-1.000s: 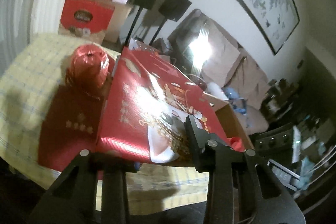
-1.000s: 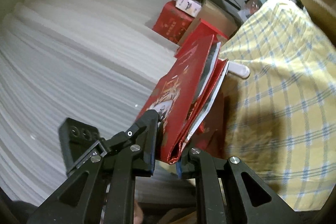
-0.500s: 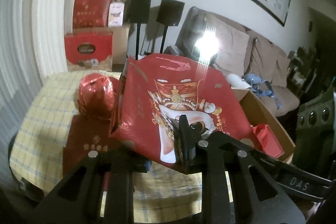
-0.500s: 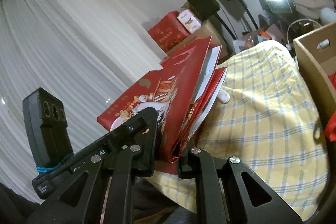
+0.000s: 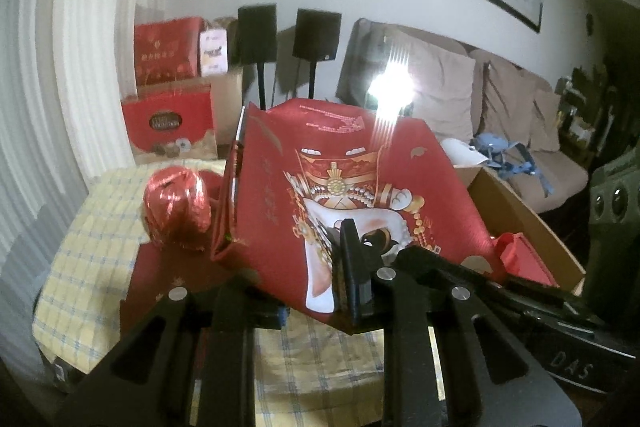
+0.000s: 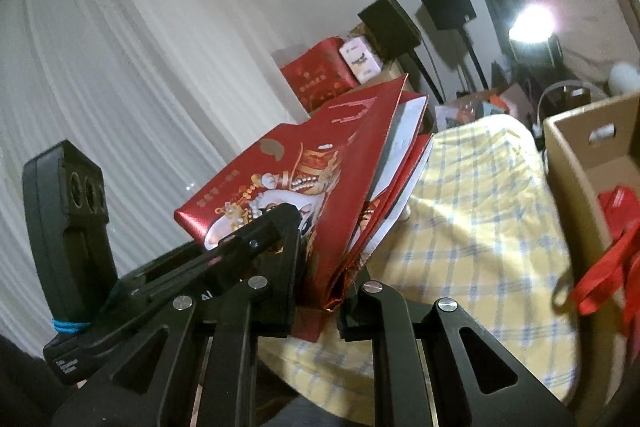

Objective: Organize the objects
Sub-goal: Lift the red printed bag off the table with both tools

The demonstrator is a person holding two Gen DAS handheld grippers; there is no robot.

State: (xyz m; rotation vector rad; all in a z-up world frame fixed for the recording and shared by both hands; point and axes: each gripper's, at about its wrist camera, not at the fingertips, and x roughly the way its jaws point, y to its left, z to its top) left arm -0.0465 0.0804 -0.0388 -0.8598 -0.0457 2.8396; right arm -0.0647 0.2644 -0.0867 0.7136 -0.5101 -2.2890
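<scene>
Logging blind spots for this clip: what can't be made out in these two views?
- Left wrist: the red bag hides the table behind it and part of the cardboard box.
- Left wrist: the lower left tong tip is under the bag.
- Right wrist: box contents are cut off by the edge; only red straps show.
- Both: bag print too blurred to read.

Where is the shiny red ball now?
In the left wrist view, the shiny red ball sits at left on the checked tablecloth, beside the lifted red gift bag.

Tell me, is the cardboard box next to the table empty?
No, the cardboard box beside the table has red items inside it, seen in the right wrist view.
</scene>
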